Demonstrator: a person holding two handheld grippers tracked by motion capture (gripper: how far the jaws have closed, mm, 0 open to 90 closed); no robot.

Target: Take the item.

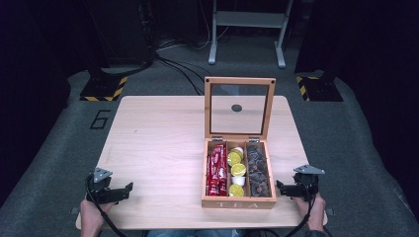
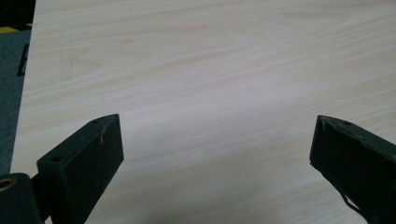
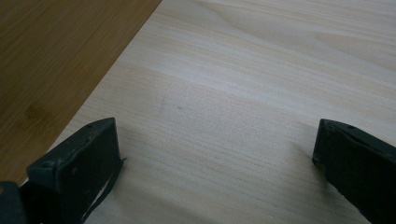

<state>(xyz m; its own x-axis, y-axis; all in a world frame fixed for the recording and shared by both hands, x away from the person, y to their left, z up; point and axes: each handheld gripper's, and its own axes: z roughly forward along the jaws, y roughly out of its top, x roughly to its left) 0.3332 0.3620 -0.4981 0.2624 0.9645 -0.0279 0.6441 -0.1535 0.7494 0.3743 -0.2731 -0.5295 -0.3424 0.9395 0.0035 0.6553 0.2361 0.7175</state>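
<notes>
An open wooden tea box (image 1: 238,203) stands on the table's near right part, its glass lid (image 1: 239,107) upright at the back. Its left compartment holds red packets (image 1: 216,169), the middle one yellow and white capsules (image 1: 237,170), the right one dark pieces (image 1: 258,171). My left gripper (image 1: 126,190) rests open near the front left edge, nothing between its jaws; in the left gripper view (image 2: 215,126) bare wood lies between them. My right gripper (image 1: 280,187) is open just right of the box; the box wall (image 3: 56,60) shows beside its left jaw, gripper (image 3: 215,128).
The light wooden table (image 1: 158,138) stands on grey carpet with a "6" mark (image 1: 100,119). Dark stands with yellow-black striped bases (image 1: 104,88) and a grey metal frame (image 1: 247,29) are behind the table.
</notes>
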